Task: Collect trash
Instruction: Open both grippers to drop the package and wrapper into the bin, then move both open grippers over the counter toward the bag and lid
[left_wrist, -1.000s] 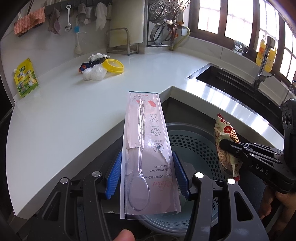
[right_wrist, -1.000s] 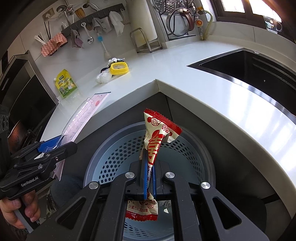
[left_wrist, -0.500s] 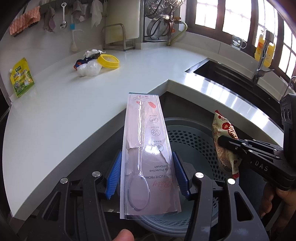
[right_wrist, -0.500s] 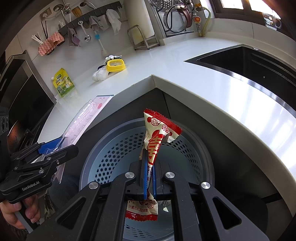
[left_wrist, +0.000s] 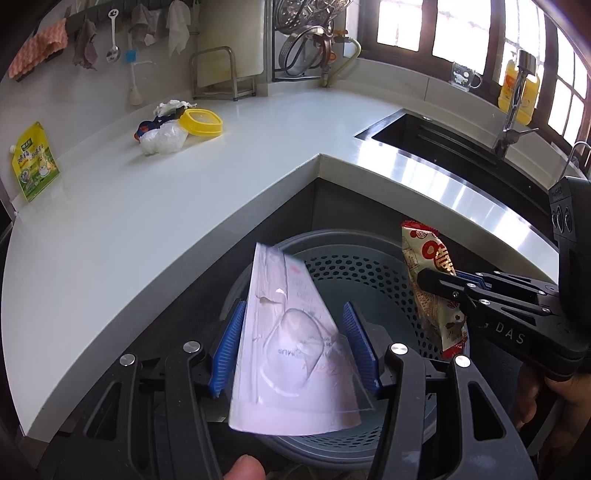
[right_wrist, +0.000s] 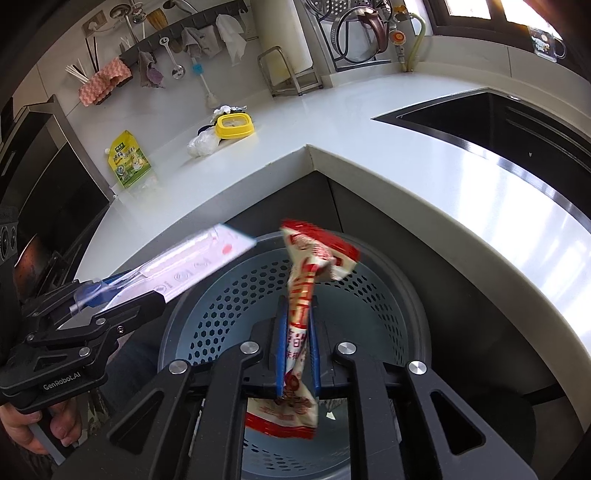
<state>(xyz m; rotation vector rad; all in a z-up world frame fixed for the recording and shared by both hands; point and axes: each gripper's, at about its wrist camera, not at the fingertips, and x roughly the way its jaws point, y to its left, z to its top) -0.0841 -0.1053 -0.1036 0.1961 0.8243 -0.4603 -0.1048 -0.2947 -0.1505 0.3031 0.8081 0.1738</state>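
- Left wrist view: our left claw (left_wrist: 295, 349) hangs over the round perforated bin (left_wrist: 373, 266) that stands below the inner corner of the surface (left_wrist: 147, 206). Its blue pads are about half open, and the clear spoon packet (left_wrist: 291, 350) lies between them, tilted and blurred. We cannot tell whether the pads press on it or whether it is slipping free.
- The packet looks like a light, stiff plastic shell on a thin card. It is slick, so we judge that the flat long edges give the surest hold, not the bulge over the spoon.
- In the same view the right claw (left_wrist: 428, 282) reaches in from the right with the red and white snack wrapper (left_wrist: 432, 280) at its tips, over the bin's right rim.
- Right wrist view: our right claw (right_wrist: 297, 345) has just been opening. The wrapper (right_wrist: 301, 317) is between the pads, above the open bin (right_wrist: 384, 295), with narrow gaps showing at its sides, so it looks released or nearly so.
- The wrapper is thin, crinkly film, very light and soft. It may cling to a pad instead of dropping, and any pinch across its twisted middle would hold it.
- Further trash waits near the back edge of the surface: a crumpled plastic bag (right_wrist: 201, 144), a yellow lid (right_wrist: 234, 125) and a green pouch (right_wrist: 129, 160). All look light; the bag is soft and can be taken anywhere.
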